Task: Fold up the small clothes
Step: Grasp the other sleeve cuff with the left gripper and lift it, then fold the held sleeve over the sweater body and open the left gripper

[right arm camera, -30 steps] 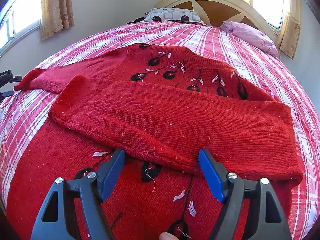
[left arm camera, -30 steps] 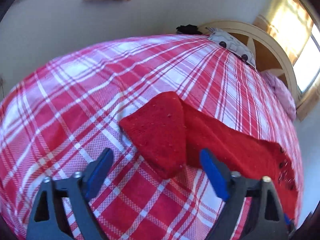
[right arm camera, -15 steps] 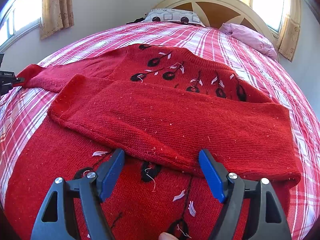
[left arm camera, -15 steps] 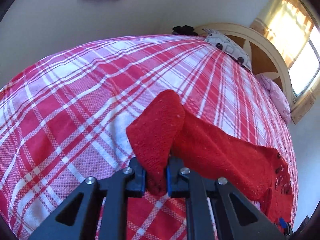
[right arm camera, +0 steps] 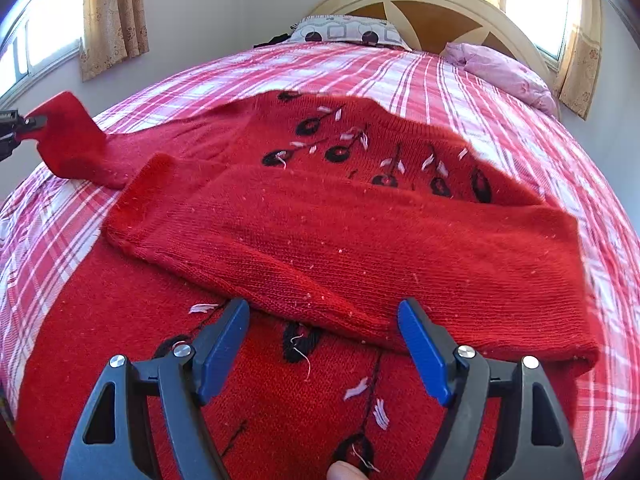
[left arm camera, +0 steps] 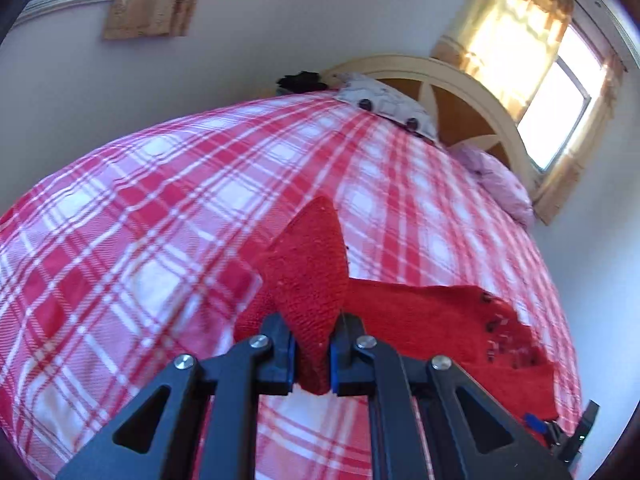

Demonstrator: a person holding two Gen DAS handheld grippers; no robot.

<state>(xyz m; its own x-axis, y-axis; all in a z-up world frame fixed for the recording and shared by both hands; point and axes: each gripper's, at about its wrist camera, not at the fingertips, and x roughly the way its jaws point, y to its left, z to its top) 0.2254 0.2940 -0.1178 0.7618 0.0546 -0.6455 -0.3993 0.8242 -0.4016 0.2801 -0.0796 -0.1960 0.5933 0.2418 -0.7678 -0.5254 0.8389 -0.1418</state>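
A red knit sweater (right arm camera: 320, 360) with black and white embroidery lies on the plaid bed. One sleeve (right arm camera: 360, 248) is folded across its body. My left gripper (left arm camera: 312, 354) is shut on the cuff of the other sleeve (left arm camera: 308, 276) and holds it lifted off the bed; this lifted cuff also shows in the right wrist view (right arm camera: 72, 140), at the far left. My right gripper (right arm camera: 322, 340) is open and empty, hovering over the sweater's body just in front of the folded sleeve.
The red and white plaid bedspread (left arm camera: 140, 220) covers the bed. A patterned pillow (right arm camera: 344, 32) and a pink cloth (right arm camera: 504, 68) lie by the curved headboard (right arm camera: 432, 4). Curtained windows are on both walls.
My left gripper closed on the sleeve cuff and has lifted it off the bed. The right gripper has stayed still and open.
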